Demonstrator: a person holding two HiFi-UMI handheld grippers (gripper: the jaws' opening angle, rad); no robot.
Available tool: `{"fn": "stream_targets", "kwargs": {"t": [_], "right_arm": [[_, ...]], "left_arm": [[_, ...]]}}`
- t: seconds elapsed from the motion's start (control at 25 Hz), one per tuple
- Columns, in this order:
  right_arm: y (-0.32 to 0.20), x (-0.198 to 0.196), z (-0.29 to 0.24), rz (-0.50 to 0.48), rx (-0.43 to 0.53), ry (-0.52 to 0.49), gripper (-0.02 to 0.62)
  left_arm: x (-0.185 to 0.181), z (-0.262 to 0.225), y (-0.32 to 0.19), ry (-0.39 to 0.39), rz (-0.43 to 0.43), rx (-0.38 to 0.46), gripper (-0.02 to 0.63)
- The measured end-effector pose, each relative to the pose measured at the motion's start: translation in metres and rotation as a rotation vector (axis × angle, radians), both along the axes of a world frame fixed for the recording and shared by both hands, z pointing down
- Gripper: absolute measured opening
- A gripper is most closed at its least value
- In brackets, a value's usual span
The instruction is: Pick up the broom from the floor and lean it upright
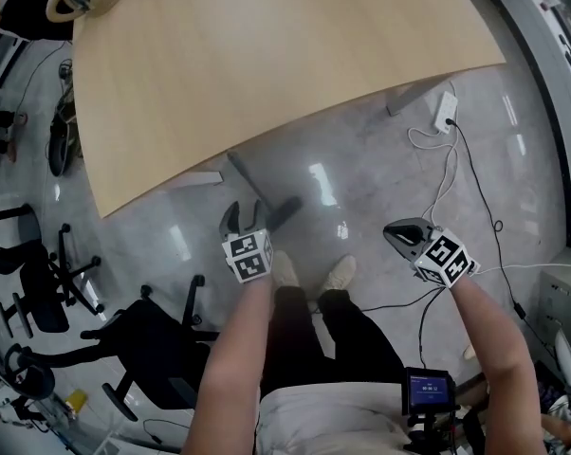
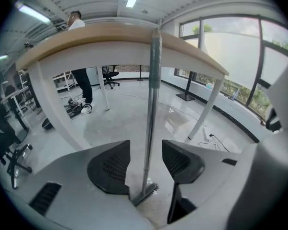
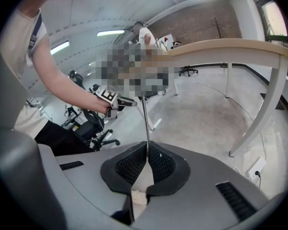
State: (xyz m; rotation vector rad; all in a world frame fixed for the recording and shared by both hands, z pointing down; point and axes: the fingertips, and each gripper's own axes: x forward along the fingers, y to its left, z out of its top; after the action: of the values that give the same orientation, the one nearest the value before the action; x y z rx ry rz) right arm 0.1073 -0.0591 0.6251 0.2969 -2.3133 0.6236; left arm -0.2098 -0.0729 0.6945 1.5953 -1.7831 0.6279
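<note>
The broom (image 1: 248, 184) stands upright on the floor, its handle top resting against the edge of the wooden table (image 1: 267, 64) and its dark head (image 1: 285, 209) on the tiles. My left gripper (image 1: 236, 218) is just in front of the handle. In the left gripper view the handle (image 2: 152, 104) runs up between the two pads (image 2: 110, 166), which stand wide apart and do not touch it; the gripper (image 2: 146, 163) is open. My right gripper (image 1: 399, 235) is off to the right, shut on nothing (image 3: 147, 159), and sees the broom (image 3: 145, 121) from a distance.
Black office chairs (image 1: 143, 339) stand at the lower left. A white power strip (image 1: 446, 112) and cables (image 1: 456, 188) lie on the floor at right. White table legs (image 2: 208, 109) flank the broom. A person (image 2: 79, 75) stands beyond the table. My feet (image 1: 340, 273) are near the broom head.
</note>
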Motion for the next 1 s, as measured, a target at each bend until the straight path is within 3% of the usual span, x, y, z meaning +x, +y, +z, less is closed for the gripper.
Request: {"fn": "stream_targets", "kwargs": {"t": [0.16, 0.56, 0.72, 0.88, 1.0], "right_arm": [[-0.01, 0.005, -0.036, 0.055, 0.027, -0.048, 0.018], [-0.028, 0.007, -0.14, 0.151, 0.117, -0.185, 0.018], [0.003, -0.001, -0.164, 0.134, 0.093, -0.207, 0.018], [0.036, -0.01, -0.204, 0.171, 0.043, -0.315, 0.018], [0.049, -0.013, -0.227, 0.207, 0.032, -0.399, 0.018]], "left_arm": [[-0.012, -0.055, 0.032, 0.077, -0.064, 0.078, 0.196], [-0.033, -0.192, 0.104, 0.105, -0.045, 0.228, 0.195], [-0.012, -0.229, 0.121, 0.136, 0.033, 0.272, 0.16], [0.024, -0.258, 0.136, 0.214, 0.18, 0.318, 0.046], [0.043, -0.275, 0.146, 0.255, 0.272, 0.347, 0.031]]}}
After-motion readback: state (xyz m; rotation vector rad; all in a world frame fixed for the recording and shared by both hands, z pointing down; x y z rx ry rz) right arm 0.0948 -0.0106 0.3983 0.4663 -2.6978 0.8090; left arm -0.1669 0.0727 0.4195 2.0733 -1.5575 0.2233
